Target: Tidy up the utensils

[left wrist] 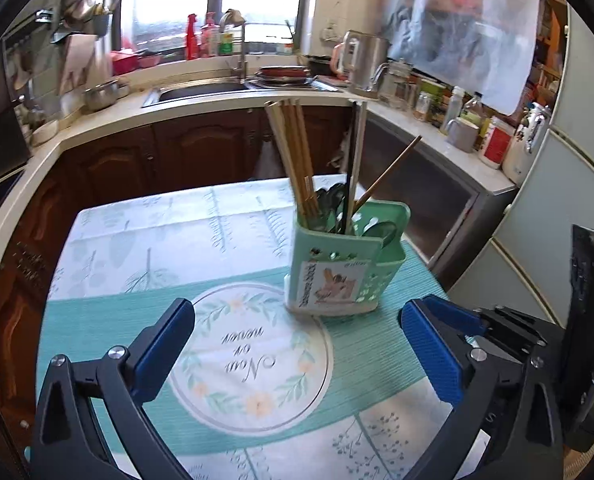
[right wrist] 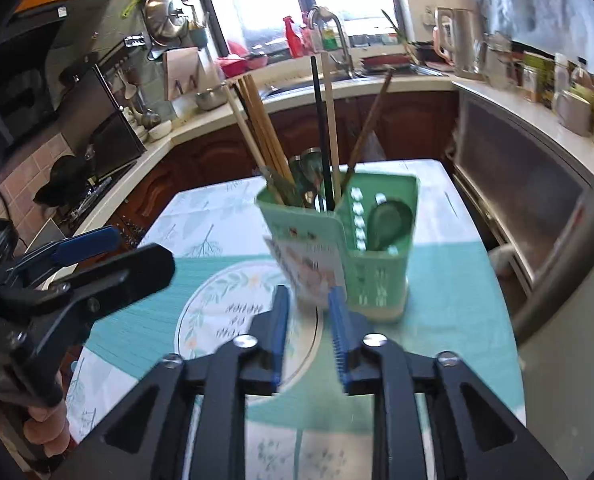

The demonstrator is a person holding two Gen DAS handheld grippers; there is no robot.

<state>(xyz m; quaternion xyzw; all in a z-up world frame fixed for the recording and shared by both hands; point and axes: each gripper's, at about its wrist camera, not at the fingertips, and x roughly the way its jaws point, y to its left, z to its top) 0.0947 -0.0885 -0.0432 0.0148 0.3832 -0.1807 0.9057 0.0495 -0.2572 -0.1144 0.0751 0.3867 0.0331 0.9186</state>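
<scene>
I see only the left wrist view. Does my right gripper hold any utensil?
Observer: No. The right gripper is empty, with a narrow gap between its fingers.
Operator: Where does it point?
Observer: At the labelled side of the holder, low, near its base. I cannot tell whether it touches.
Operator: Is my left gripper in your other view?
Observer: Yes. The left gripper shows at the left edge, and a bare hand grips its handle.

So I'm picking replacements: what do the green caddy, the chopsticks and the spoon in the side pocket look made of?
Caddy: moulded plastic, matt mint green, with punched drain holes and a paper label.
Chopsticks: most look like bare wood or bamboo, pale tan and square-ended; one black stick could be plastic or lacquer.
Spoon: probably steel, grey and glossy.
</scene>
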